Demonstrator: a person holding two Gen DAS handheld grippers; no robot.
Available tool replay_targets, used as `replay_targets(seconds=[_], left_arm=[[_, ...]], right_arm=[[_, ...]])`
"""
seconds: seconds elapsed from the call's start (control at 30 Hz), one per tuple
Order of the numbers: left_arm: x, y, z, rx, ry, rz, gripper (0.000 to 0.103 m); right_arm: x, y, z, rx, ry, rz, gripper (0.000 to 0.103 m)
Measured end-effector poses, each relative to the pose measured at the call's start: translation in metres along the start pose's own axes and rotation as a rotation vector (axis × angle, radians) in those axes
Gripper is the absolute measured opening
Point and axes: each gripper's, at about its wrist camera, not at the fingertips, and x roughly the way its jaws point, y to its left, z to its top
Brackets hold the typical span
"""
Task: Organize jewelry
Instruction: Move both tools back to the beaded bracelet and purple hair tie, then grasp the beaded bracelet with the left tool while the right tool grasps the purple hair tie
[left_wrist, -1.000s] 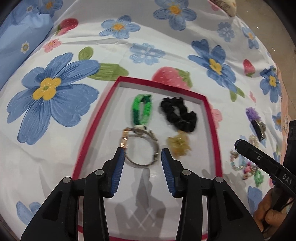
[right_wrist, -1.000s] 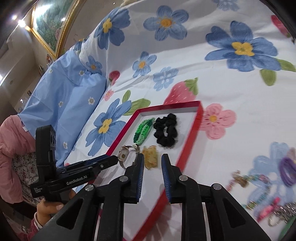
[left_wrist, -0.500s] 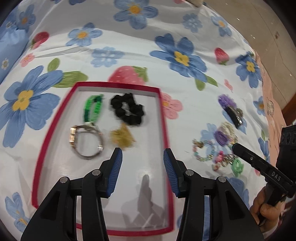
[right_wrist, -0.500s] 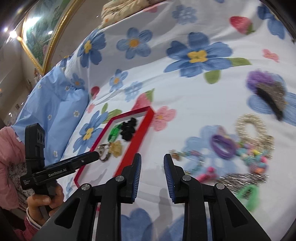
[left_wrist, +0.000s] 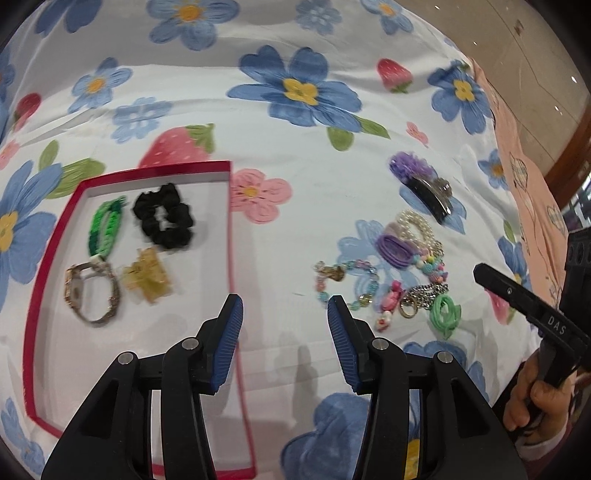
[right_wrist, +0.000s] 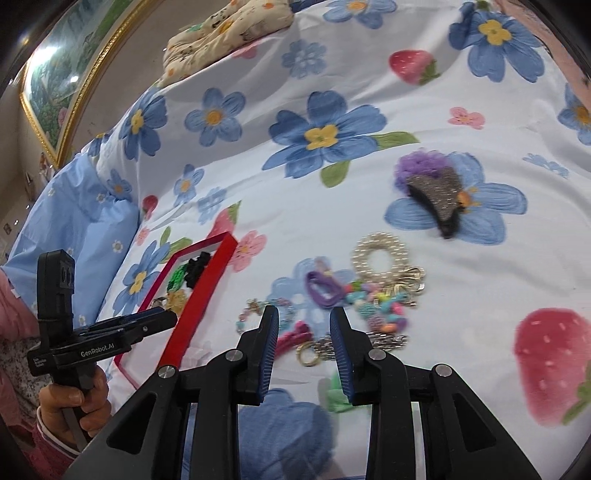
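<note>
Four pieces already lie in the red tray (left_wrist: 231, 236), a tangled pile (left_wrist: 402, 273) waits outside, and both the left gripper (left_wrist: 285, 314) and right gripper (right_wrist: 303, 325) hover spread and empty.

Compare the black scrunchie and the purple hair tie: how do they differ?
The black scrunchie is ruffled and bulky; the purple hair tie is slimmer and smooth. The black scrunchie lies inside the red tray, the purple hair tie outside among loose jewelry. Both are closed loops.
</note>
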Motion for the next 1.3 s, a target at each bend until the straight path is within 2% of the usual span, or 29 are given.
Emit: replay_targets(seconds=[0.47,0.7,1.0,1.1,1.13,1.17,1.23,1.3], left_arm=[[0.036,-0.028,0.015,0.108,0.07,0.006,0.047],[0.065,-0.033,0.02,0.132,0.115,0.027,0.048],[0.091,-0.039,0.018,0.184,0.154,0.047,0.047],[0.093,-0.041,0.017,0.204,0.161,0.034,0.034],[0.093,-0.042,0.017,0.209,0.164,0.027,0.022],[0.094,-0.042,0.018,0.213,0.165,0.022,0.008],[0.093,-0.044,0.018,0.218,0.168,0.001,0.007],[0.091,-0.045,0.017,0.218,0.159,-0.013,0.006]], right_arm=[[0.009,-0.035,0.013,0.024,0.009,-0.052,0.032],[0.029,-0.02,0.02,-0.037,0.036,-0.036,0.032],[0.081,-0.005,0.024,-0.129,0.128,-0.039,0.031],[0.093,-0.007,0.023,-0.142,0.154,-0.057,0.027],[0.095,-0.008,0.022,-0.14,0.16,-0.053,0.024],[0.096,-0.009,0.021,-0.14,0.163,-0.056,0.015],[0.096,-0.009,0.021,-0.152,0.162,-0.076,0.003],[0.093,-0.009,0.02,-0.146,0.154,-0.068,0.002]])
